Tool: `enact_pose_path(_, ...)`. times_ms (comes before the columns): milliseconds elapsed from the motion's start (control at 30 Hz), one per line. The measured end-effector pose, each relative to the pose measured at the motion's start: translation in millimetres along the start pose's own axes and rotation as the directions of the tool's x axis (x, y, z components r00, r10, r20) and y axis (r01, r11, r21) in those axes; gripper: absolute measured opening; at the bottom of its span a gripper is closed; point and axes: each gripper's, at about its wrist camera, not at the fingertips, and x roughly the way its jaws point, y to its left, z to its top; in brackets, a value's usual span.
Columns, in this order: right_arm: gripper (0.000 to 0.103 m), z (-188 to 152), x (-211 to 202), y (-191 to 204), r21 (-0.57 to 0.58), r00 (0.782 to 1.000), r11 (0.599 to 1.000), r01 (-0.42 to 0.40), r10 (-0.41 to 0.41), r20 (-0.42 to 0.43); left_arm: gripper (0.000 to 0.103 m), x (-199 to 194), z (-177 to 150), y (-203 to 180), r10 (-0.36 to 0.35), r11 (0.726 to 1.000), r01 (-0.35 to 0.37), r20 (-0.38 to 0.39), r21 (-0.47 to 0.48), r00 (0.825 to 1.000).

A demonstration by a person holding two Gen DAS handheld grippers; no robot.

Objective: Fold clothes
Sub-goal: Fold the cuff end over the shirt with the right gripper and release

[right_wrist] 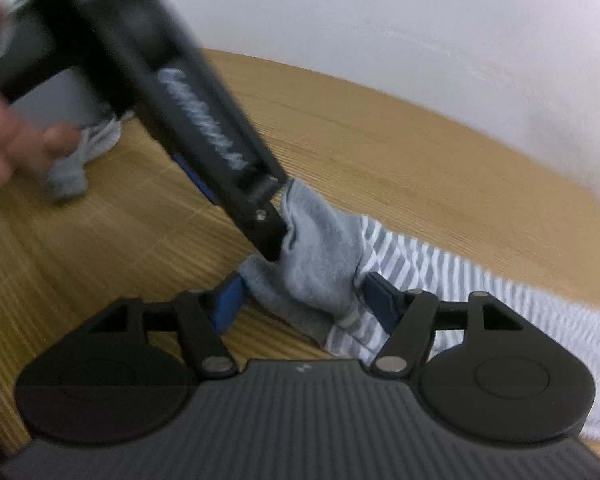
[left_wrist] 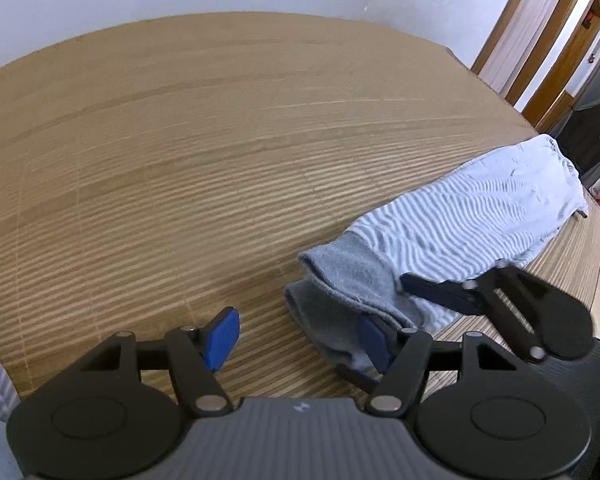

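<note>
From the left wrist cam, the left gripper [left_wrist: 298,340] is spread wide over the ribbed bamboo mat [left_wrist: 160,160], its right blue pad touching the grey cuff of the long grey-and-white striped garment [left_wrist: 460,216] that runs off far right, nothing pinched. The right gripper [left_wrist: 384,304] sits at that same cuff. The right wrist cam is blurry: the right gripper is wide open with the grey cuff [right_wrist: 320,256] between its fingers but not clamped, and the left gripper's black body crosses from upper left down to the cuff.

Soft even daylight, fisheye-bent edges, motion-blurred right wrist view.
</note>
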Motion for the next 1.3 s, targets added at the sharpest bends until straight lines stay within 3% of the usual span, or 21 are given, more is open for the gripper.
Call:
enact_pose_path(33,0.046,0.8,0.5,-6.5,0.052,1.000,0.999,0.013,-0.013,-0.008,0.068,-2.4,0.7,-1.3,0.006,1.000,-0.006,0.009,0.000,1.000)
enact_pose_path(67,0.028,1.5,0.9,-13.2,0.105,1.000,0.994,0.028,-0.026,-0.018,0.068,-4.2,2.0,-2.6,0.013,1.000,-0.013,0.019,-0.002,1.000)
enact_pose_path(133,0.024,0.8,-5.5,-32.9,0.237,1.000,0.971,0.009,-0.009,-0.002,0.068,-15.8,1.2,2.4,0.027,0.999,-0.026,0.044,-0.020,0.999)
enact_pose_path(200,0.023,0.0,-14.3,-51.6,0.380,0.999,0.924,-0.036,0.026,0.030,0.068,-25.7,0.5,7.9,0.034,0.999,-0.031,0.062,-0.044,0.998)
enact_pose_path(333,0.023,-10.4,-32.6,-87.9,0.668,0.980,0.720,-0.187,0.094,0.173,0.068,-28.0,2.1,16.4,0.050,0.997,-0.047,0.061,-0.061,0.997)
enact_pose_path(433,0.024,-24.9,-41.0,-111.8,0.785,0.967,0.570,-0.240,0.073,0.243,0.068,-19.6,8.8,8.3,0.047,0.998,-0.045,0.048,-0.035,0.998)
enact_pose_path(500,0.024,-31.1,-45.5,-120.9,0.814,0.965,0.527,-0.242,0.043,0.259,0.068,-15.0,14.2,-1.6,0.028,1.000,-0.027,0.052,-0.003,0.998)
enact_pose_path(600,0.028,-36.3,-49.0,-130.2,0.828,0.978,0.536,-0.166,-0.014,0.206,0.068,-6.4,25.7,-25.5,-0.020,0.998,0.015,0.073,0.067,0.997)
enact_pose_path(733,0.039,-45.9,-47.7,-144.5,0.848,0.994,0.530,0.023,-0.103,0.037,0.068,18.0,42.4,-53.2,-0.054,0.991,0.046,0.061,0.129,0.997)
enact_pose_path(833,0.040,-53.1,-61.5,-154.2,0.848,0.992,0.529,0.026,-0.116,0.042,0.068,34.2,47.2,-67.5,-0.076,0.986,0.070,0.037,0.152,0.996)
enact_pose_path(1000,0.043,-51.0,-92.0,-162.2,0.778,0.976,0.618,0.113,-0.217,0.030,0.068,61.5,41.4,-80.9,-0.019,0.983,0.024,-0.030,0.180,0.999)
enact_pose_path(1100,0.042,-42.5,-105.3,-150.8,0.669,0.966,0.723,0.173,-0.258,0.028,0.069,62.2,34.0,-84.0,0.003,0.979,0.000,-0.017,0.204,1.000)
enact_pose_path(1167,0.041,-37.8,-88.8,-150.1,0.576,0.966,0.781,0.239,-0.253,-0.057,0.069,61.2,32.8,-83.6,0.002,0.981,0.001,-0.018,0.192,1.000)
enact_pose_path(1233,0.041,-46.1,-76.5,-155.0,0.558,0.965,0.787,0.263,-0.228,-0.133,0.069,58.3,32.0,-76.6,-0.019,0.989,0.024,-0.031,0.146,0.999)
enact_pose_path(1300,0.041,-50.5,-81.4,-163.2,0.580,0.972,0.781,0.232,-0.205,-0.113,0.069,51.8,29.2,-68.5,-0.045,0.996,0.049,-0.047,0.074,0.998)
